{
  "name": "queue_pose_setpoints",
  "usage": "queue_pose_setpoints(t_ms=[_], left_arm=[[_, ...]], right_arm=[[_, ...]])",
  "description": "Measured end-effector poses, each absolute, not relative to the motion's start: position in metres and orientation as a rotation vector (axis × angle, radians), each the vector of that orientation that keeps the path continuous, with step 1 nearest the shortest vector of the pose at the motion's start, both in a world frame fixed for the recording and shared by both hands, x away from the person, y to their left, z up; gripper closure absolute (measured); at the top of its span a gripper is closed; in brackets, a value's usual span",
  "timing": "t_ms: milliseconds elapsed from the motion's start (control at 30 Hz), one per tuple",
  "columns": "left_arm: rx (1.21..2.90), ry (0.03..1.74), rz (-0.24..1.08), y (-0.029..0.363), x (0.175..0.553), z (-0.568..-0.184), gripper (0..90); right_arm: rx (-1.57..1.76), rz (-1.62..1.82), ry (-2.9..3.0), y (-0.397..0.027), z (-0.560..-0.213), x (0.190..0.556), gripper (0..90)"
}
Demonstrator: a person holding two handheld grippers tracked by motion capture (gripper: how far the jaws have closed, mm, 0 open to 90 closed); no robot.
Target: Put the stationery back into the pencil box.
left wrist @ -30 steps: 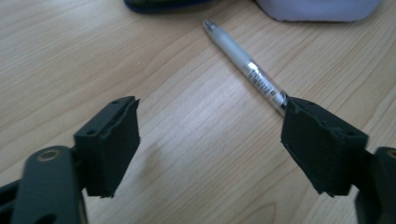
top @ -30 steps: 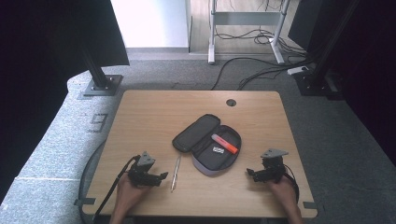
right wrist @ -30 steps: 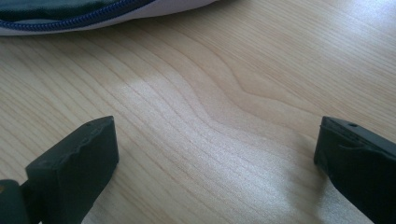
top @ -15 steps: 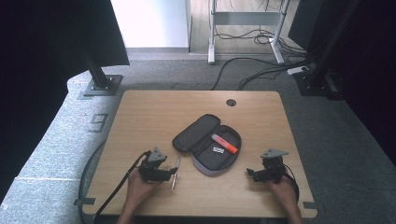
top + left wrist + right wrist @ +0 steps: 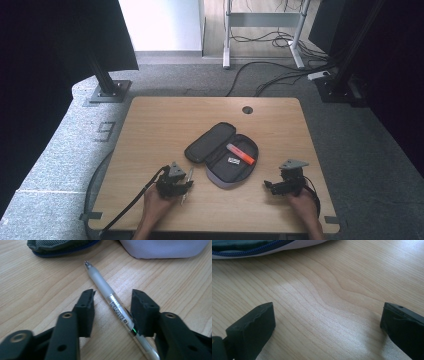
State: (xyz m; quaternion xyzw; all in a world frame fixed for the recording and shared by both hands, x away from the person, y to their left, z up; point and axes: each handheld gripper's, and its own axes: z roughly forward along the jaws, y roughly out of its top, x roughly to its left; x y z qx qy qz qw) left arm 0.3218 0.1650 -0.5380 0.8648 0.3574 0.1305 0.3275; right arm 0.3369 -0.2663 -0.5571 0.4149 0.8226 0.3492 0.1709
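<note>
The left tongs [image 5: 112, 312] are seen lowered over a translucent white pen [image 5: 112, 303] lying flat on the wooden counter [image 5: 150, 130] — their jaws have just been closing, one pad [image 5: 143, 312] at the barrel, the other [image 5: 86, 312] apart from it, so the pen is straddled, not yet pinched. The pen's tip is pointed toward the open pencil case [image 5: 222, 152] nearby. The right tongs [image 5: 327, 322] are held spread wide over bare counter — just beside the case's zipped edge.

Black jaws, brass-ringed screw holes, perhaps bare forearms
</note>
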Motion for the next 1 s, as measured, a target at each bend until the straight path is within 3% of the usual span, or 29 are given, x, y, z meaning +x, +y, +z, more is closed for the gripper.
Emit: queue_pose_setpoints(t_ms=[133,367,1000], left_arm=[[2.274,0.935,0.33,0.168,0.32,-0.537,68.5],[2.269,0.948,0.312,0.178,0.318,-0.536,79.4],[2.253,0.91,0.249,0.185,0.309,-0.528,80.0]], right_arm=[[1.178,0.992,2.336,-0.266,-0.557,0.337,0.0],[1.178,0.992,2.336,-0.266,-0.557,0.337,0.0],[1.178,0.992,2.336,-0.266,-0.557,0.337,0.0]])
